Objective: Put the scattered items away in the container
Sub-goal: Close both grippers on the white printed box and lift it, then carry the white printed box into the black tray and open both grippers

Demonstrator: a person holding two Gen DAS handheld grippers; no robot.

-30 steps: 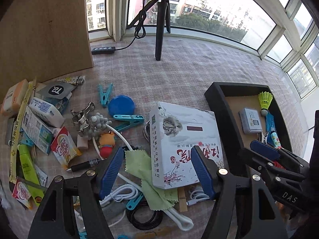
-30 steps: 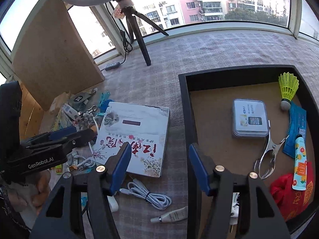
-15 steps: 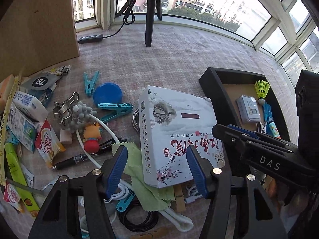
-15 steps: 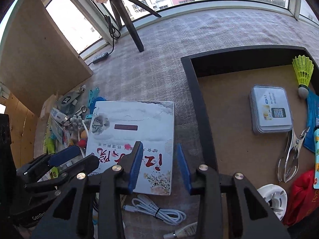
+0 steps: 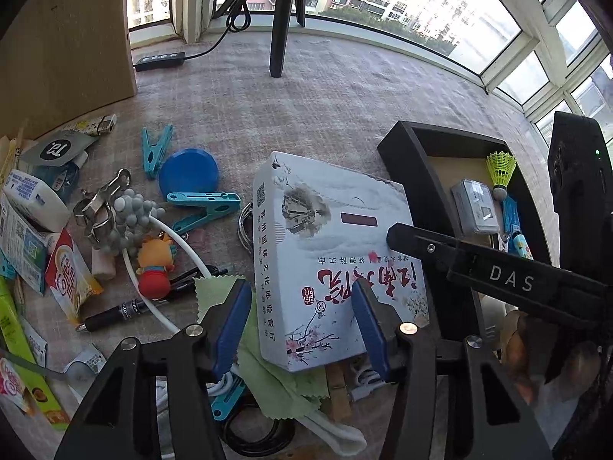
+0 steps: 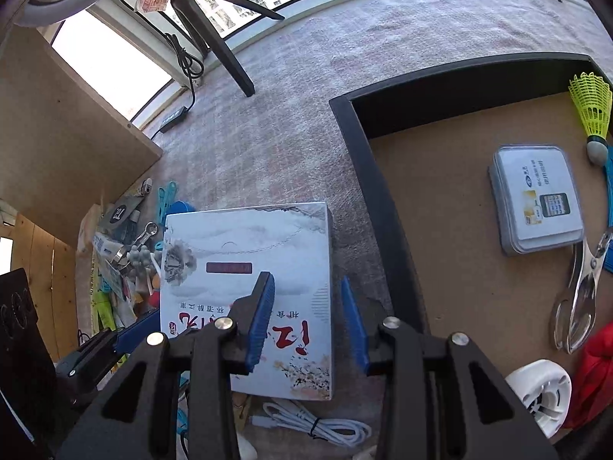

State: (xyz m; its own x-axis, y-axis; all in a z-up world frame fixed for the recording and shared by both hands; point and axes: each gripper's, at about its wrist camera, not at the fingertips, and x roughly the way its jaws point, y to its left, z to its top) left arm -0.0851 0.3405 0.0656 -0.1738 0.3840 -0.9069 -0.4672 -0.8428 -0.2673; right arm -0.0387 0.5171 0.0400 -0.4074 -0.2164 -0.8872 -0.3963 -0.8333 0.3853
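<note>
A large white box with red Chinese lettering (image 5: pixel 329 245) lies flat on the carpet, also in the right wrist view (image 6: pixel 245 287). My left gripper (image 5: pixel 302 326) is open over the box's near left part. My right gripper (image 6: pixel 308 320) is open, narrower, with its jaws straddling the box's right edge; it shows in the left wrist view as a black arm (image 5: pixel 494 272) above the box. The black tray (image 6: pixel 367 168) lies just right of the box and holds a shuttlecock (image 6: pixel 592 115), a grey tin (image 6: pixel 536 207), a metal clip (image 6: pixel 578 299) and more.
Loose items lie left of the box: blue pegs (image 5: pixel 203 211), a blue disc (image 5: pixel 188 176), a doll (image 5: pixel 155 268), a pen (image 5: pixel 126 308), packets (image 5: pixel 72 281), a green cloth (image 5: pixel 268 375). A white cable (image 6: pixel 318 421) lies near the box. A tripod leg (image 5: pixel 281 19) and wooden board (image 5: pixel 65 46) stand behind.
Both grippers have moved in low toward the white box. The right gripper shifted left from the tray edge onto the box's right edge and narrowed its opening.
</note>
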